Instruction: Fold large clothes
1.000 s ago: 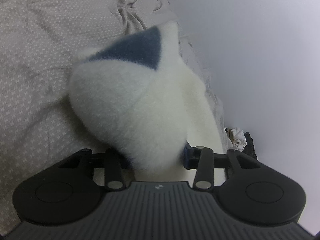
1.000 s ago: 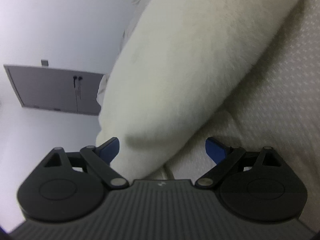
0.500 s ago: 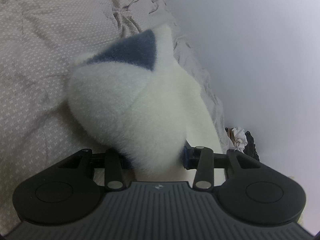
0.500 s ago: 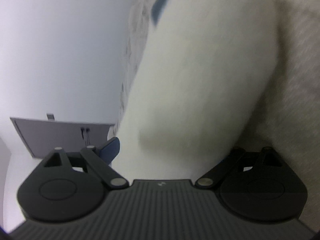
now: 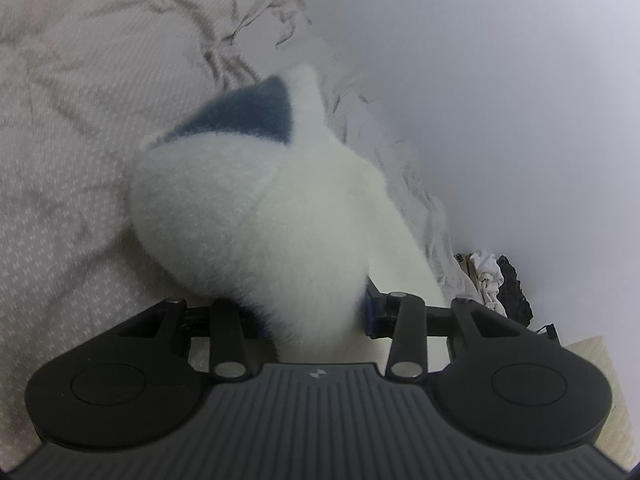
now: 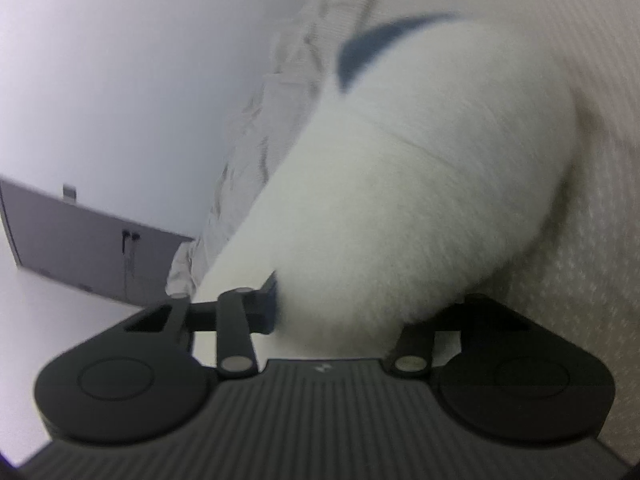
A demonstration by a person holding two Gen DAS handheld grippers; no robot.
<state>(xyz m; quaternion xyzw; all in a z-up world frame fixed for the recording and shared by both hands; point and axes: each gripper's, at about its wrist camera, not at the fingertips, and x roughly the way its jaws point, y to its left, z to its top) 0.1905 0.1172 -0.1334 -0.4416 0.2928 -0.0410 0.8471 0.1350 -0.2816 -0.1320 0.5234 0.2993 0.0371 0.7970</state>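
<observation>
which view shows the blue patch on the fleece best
The left wrist view: the blue patch shows as a sharp, whole triangle on the fleece. In the right wrist view it is only a blurred sliver.

Rumpled grey bedspread (image 5: 72, 168) with a fine pale pattern, running up against a plain white wall (image 5: 500, 100). Small heap of white and black cloth (image 5: 496, 280) at the foot of that wall. Opposite, a grey door or panel (image 6: 92, 256) with dark marks near its middle. Soft, even light; no hard shadows.
</observation>
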